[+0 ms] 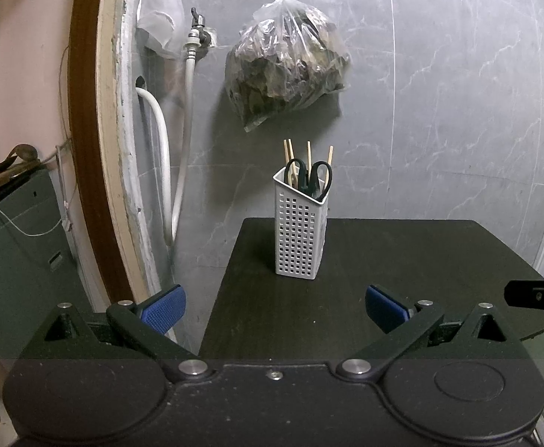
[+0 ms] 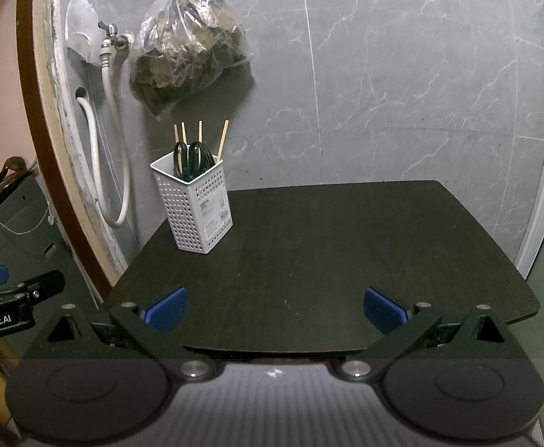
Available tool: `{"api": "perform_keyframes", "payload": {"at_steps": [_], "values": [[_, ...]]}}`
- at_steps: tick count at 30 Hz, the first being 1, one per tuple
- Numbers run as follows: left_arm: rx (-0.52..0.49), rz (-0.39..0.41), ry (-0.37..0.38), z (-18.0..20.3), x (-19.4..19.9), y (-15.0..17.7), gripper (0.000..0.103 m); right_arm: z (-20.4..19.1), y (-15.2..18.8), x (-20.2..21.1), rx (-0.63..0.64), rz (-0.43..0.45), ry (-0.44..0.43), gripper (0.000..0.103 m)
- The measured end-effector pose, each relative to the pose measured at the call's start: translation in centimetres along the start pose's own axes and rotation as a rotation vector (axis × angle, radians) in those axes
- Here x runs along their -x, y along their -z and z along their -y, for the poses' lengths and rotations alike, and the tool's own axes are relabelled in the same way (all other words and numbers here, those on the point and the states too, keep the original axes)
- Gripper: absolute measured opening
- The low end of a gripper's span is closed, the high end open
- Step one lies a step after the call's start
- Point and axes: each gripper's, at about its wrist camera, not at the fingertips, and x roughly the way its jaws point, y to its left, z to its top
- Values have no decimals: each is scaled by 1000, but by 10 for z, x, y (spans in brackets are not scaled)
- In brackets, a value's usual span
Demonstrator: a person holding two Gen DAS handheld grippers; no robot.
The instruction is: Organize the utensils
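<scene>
Left claw (image 1: pixel 275 307): jaws held wide apart, nothing between the blue pads (image 1: pixel 164 307); it is stationed short of the white perforated holder (image 1: pixel 300 231), roughly in line with it, at the near left edge of the bench (image 1: pixel 421 260).

Holder: upright toward the back left of the bench, close to the grey marble wall (image 1: pixel 458 111). Black-handled scissors (image 1: pixel 309 177) and four wooden chopsticks (image 1: pixel 308 154) are seen standing inside it, handles and tips above the rim.

Right of the holder: bare dark bench top; no loose utensil is visible in either view.

Right claw (image 2: pixel 275 307): jaws likewise spread, empty, at the near edge, the holder well apart to its front-left.

Judgement: collecting appears finished or nearly so. Next move calls only for a check for strays, otherwise withdrawal without knocking the holder.
</scene>
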Motion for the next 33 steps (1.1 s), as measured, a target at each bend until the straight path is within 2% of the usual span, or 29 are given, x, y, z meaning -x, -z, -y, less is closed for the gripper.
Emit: {"api": "perform_keyframes", "payload": {"at_steps": [33], "values": [[-14,-42,-11,8,-21,-2,102,12,-9,-25,-2,-49,-12,103]]}}
